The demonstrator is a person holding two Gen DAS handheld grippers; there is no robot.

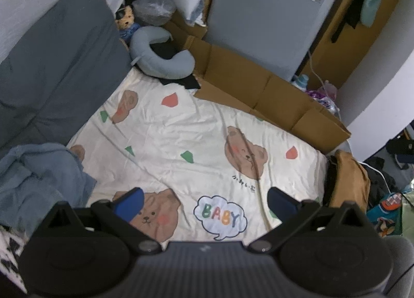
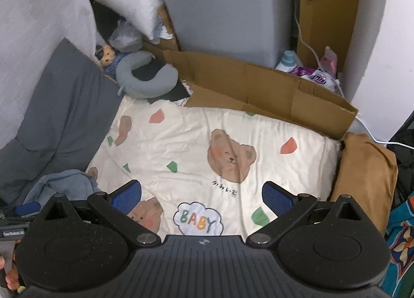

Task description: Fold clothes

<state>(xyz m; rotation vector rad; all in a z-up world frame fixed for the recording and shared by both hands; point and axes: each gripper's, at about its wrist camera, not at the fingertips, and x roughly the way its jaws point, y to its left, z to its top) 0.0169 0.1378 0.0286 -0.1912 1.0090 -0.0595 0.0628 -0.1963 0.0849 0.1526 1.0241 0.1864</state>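
Your left gripper (image 1: 205, 201) and right gripper (image 2: 201, 194) hover spread and empty above the bear-print sheet (image 1: 196, 127), ready for the crumpled blue garment (image 1: 38, 168).

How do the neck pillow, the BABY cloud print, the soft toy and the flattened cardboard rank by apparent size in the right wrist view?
1. Flattened cardboard
2. Neck pillow
3. BABY cloud print, though being nearer the camera may enlarge it
4. Soft toy, partly hidden
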